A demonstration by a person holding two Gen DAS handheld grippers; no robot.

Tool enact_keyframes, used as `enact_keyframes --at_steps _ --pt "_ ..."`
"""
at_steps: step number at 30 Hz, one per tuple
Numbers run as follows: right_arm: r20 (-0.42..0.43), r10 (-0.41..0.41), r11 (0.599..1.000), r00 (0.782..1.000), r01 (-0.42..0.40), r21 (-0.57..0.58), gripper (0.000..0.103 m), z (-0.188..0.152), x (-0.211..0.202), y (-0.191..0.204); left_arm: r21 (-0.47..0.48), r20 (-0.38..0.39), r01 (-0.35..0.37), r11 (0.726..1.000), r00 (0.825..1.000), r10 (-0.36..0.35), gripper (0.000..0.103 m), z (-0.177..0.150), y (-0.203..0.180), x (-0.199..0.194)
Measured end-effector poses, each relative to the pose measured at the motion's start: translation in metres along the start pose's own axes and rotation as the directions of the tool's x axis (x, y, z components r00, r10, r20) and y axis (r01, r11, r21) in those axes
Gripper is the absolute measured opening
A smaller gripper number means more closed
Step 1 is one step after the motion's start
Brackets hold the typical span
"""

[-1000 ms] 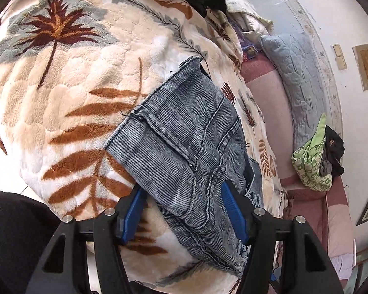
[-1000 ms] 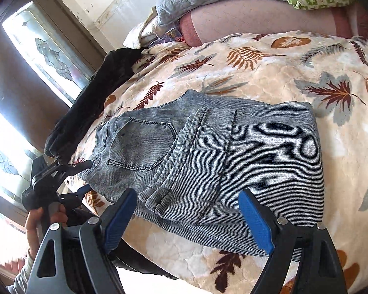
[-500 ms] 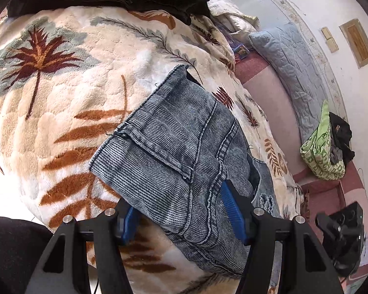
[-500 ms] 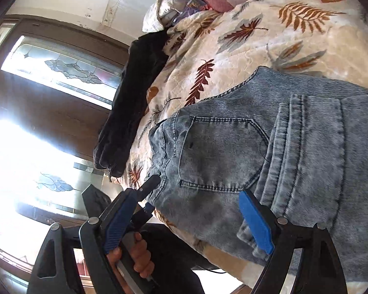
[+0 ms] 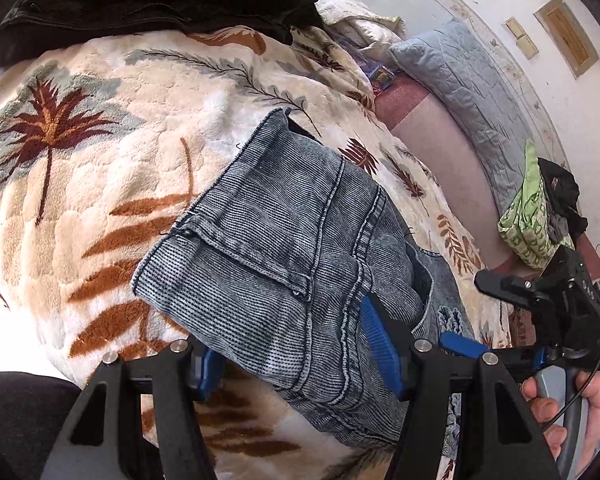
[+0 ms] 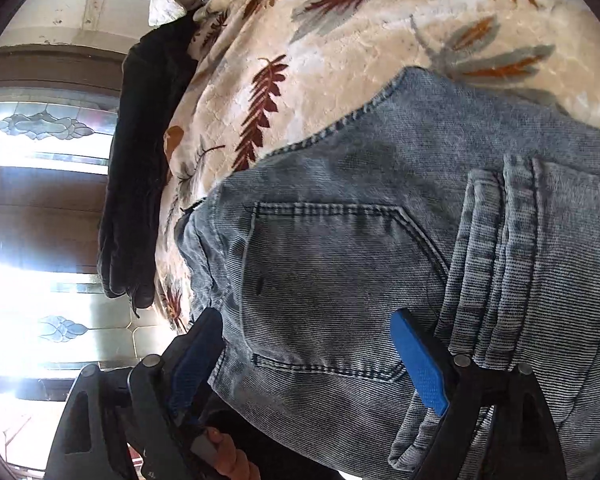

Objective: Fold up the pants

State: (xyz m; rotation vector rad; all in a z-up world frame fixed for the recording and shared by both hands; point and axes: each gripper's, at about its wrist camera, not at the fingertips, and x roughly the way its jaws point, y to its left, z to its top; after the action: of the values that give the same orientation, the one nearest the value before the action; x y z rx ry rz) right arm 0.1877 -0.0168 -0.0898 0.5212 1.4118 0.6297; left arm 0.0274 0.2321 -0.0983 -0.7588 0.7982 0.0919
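While folded jeans (image 5: 284, 248) lie on the bed (image 5: 100, 152), both grippers, left (image 5: 296, 354) and right (image 6: 311, 360), straddle their near edge wide open, gripping nothing; closing for another fold seems next.

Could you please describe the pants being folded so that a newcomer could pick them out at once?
Find the cream fleece blanket with rust and grey leaf prints covering the bed. Near its front edge lies a folded bundle of faded blue-grey denim pants, back pocket showing. Unlike the plain black garment heaped at the blanket's far edge, it is pale, ribbed and double-stitched.
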Motion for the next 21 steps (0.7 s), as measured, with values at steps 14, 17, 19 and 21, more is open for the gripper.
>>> enact_keyframes --at_steps 14,17,19,21 --pt "-0.042 -0.054 0.997 0.998 0.056 0.053 0.098 0.018 0.034 -0.005 -0.006 -0.005 0.022 1.000 1.000 -0.022 0.065 -0.001 0.005 -0.002" --pt "-0.020 0.006 0.996 1.000 -0.004 0.086 0.103 0.020 0.028 -0.009 0.007 -0.003 0.021 1.000 1.000 -0.021 0.065 -0.002 0.004 -0.003" --pt "-0.012 0.042 0.996 0.999 -0.041 0.080 0.103 0.021 0.017 -0.008 0.016 -0.002 0.015 1.000 1.000 -0.015 0.065 -0.002 0.002 -0.002" --pt "0.028 0.064 0.995 0.998 -0.066 0.076 0.103 0.017 0.000 -0.011 0.027 0.007 -0.005 1.000 1.000 0.005 0.060 -0.003 -0.001 -0.002"
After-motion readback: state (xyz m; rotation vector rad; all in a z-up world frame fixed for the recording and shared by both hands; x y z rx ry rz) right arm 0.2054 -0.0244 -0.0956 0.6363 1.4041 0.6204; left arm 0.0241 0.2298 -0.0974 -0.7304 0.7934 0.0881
